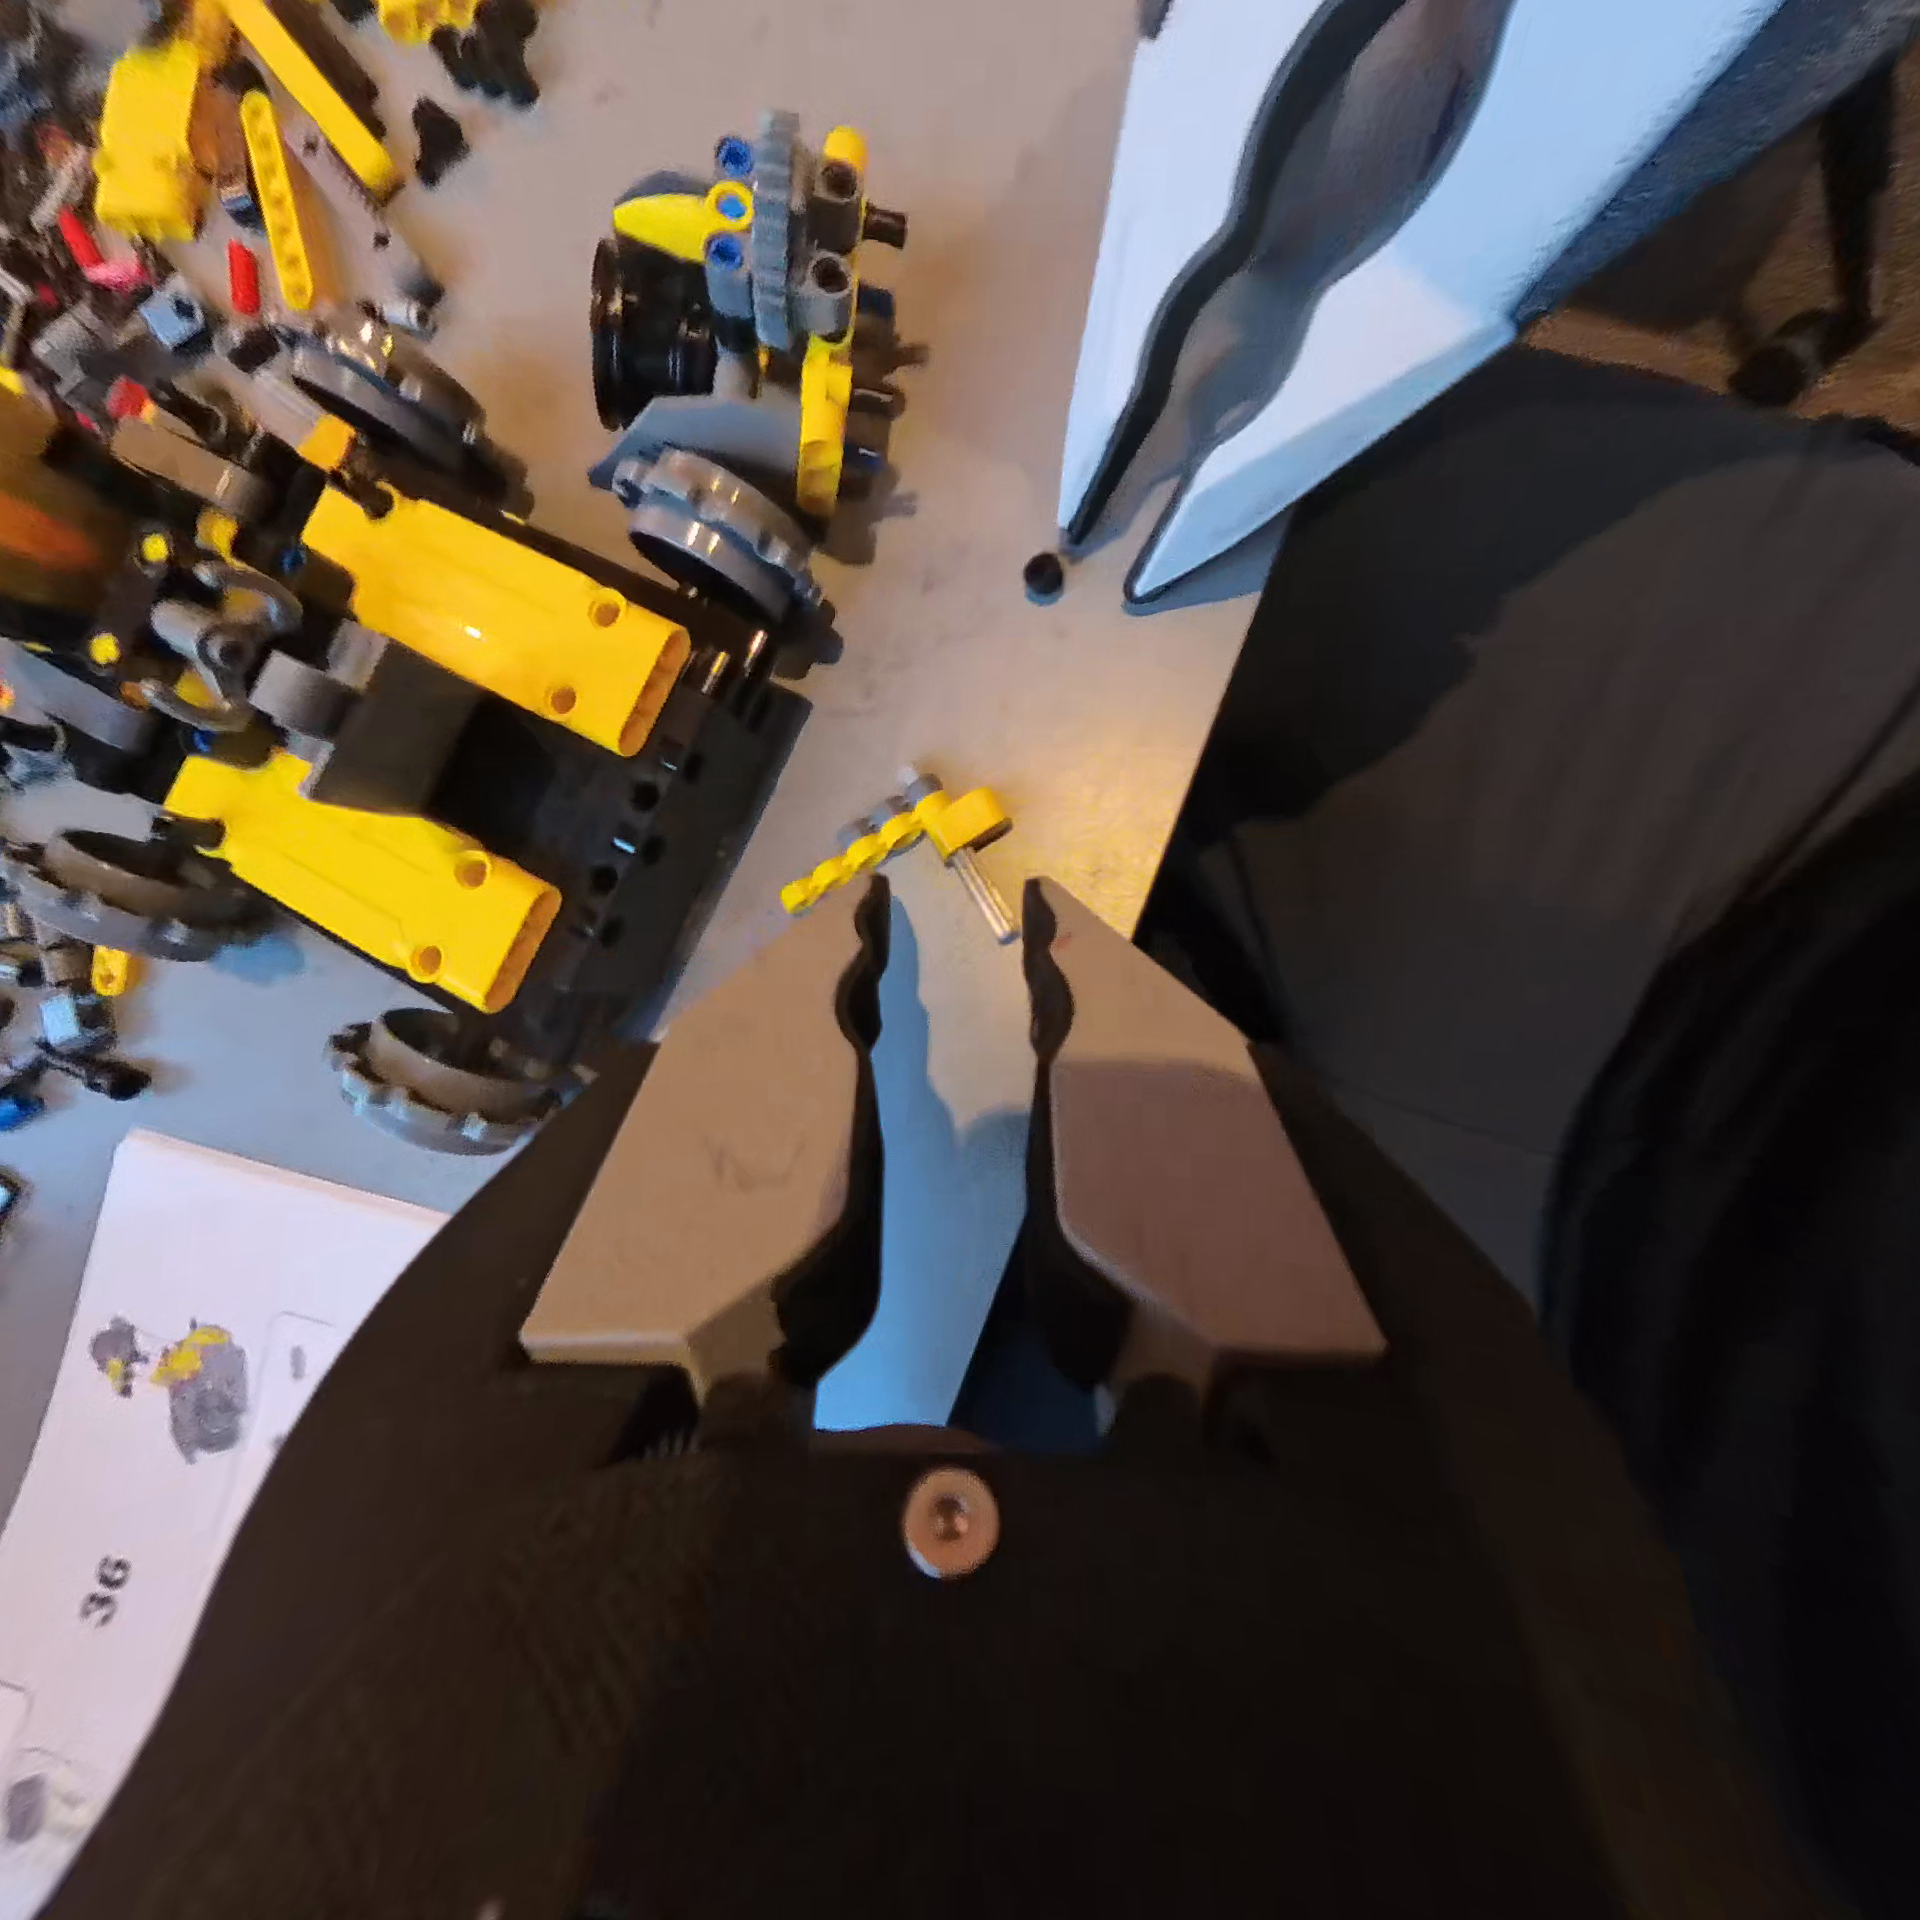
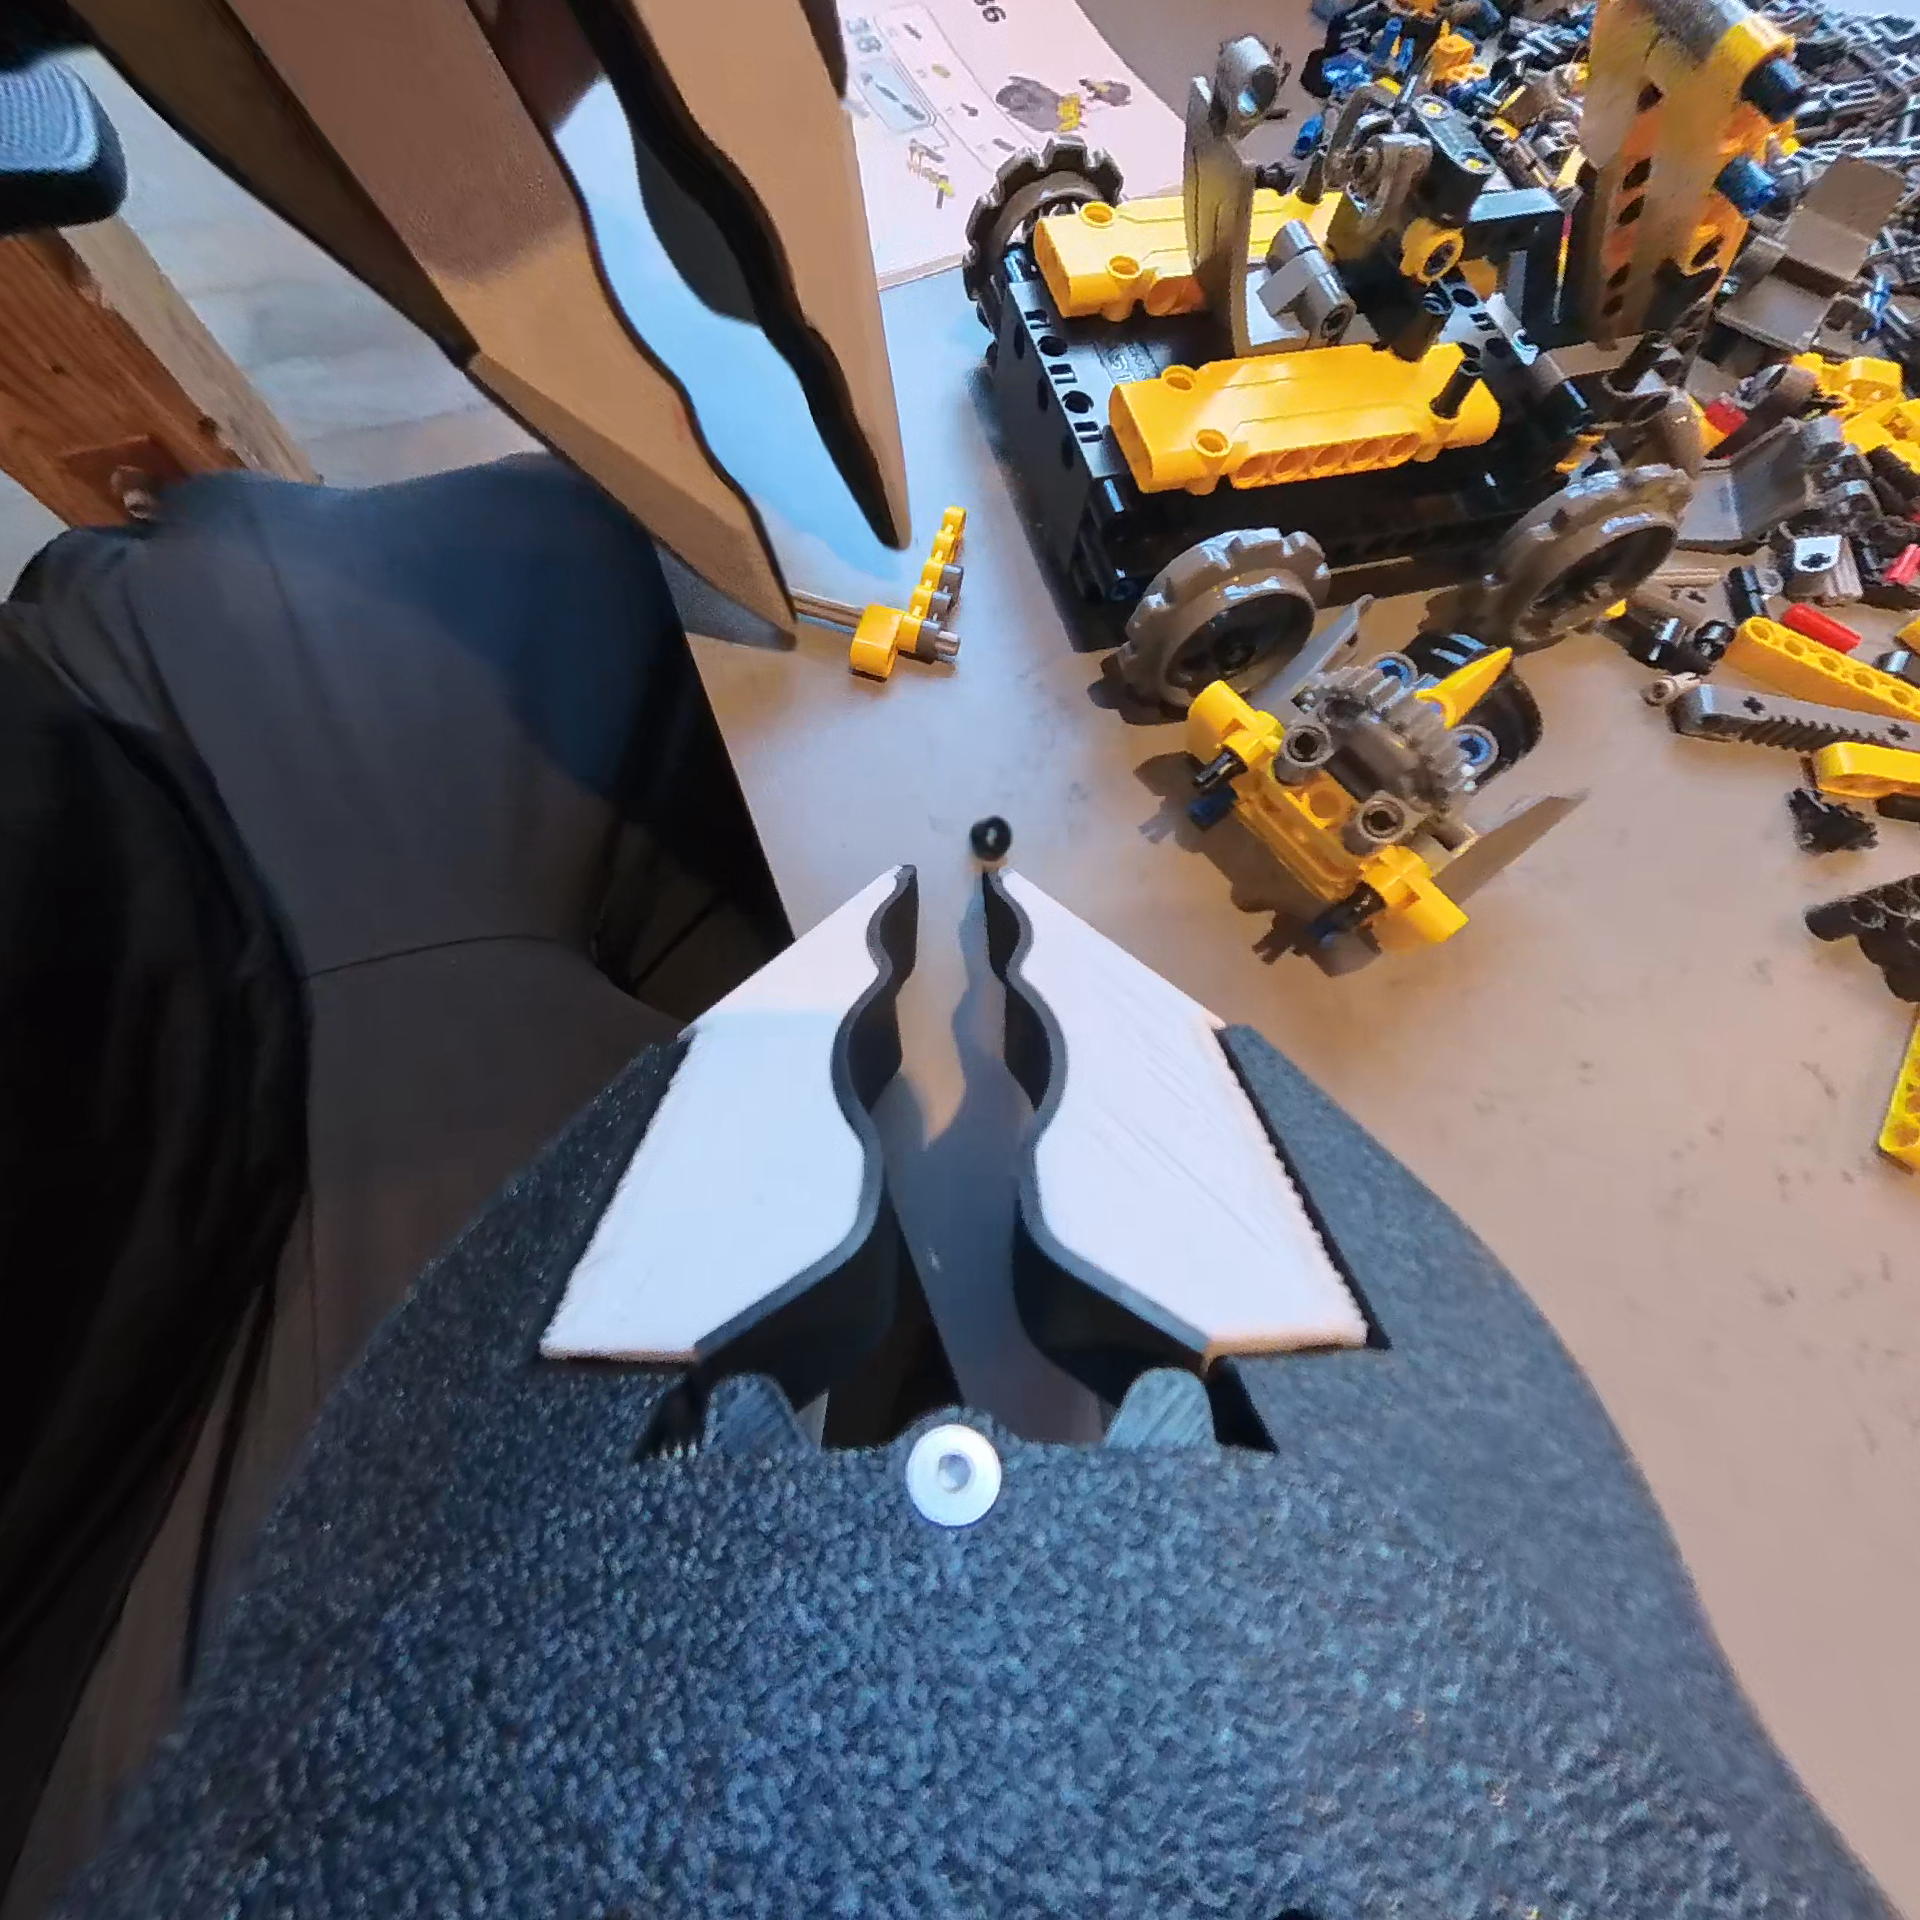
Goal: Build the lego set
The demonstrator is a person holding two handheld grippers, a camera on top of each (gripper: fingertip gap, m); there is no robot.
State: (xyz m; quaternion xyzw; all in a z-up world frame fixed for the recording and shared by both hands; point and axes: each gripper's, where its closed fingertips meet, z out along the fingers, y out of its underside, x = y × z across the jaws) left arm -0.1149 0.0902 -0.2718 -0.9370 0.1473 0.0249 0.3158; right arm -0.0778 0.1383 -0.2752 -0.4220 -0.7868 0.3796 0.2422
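My left gripper (image 1: 958,894) is open and empty, its grey fingertips just short of a small yellow beam piece with a grey axle (image 1: 914,831) lying near the table edge. The right wrist view shows that gripper (image 2: 836,587) right beside the same piece (image 2: 914,613). My right gripper (image 2: 949,878), with white fingers, is open and empty, its tips just short of a tiny black pin (image 2: 989,834) on the table. In the left wrist view it (image 1: 1103,569) stands next to the pin (image 1: 1042,574).
A yellow-and-black wheeled brick model (image 1: 468,727) (image 2: 1299,416) stands on the grey table (image 2: 1351,1247). A small geared subassembly (image 1: 758,312) (image 2: 1340,800) lies near it. Loose parts (image 2: 1818,675) pile behind. An instruction booklet (image 1: 208,1351) lies flat. A person's dark trousers (image 1: 1558,935) are beyond the table edge. Across from one pair of fingers to the other is roughly 7 cm. About 6 cm separates my right fingertips from the small geared subassembly (image 2: 1340,800).
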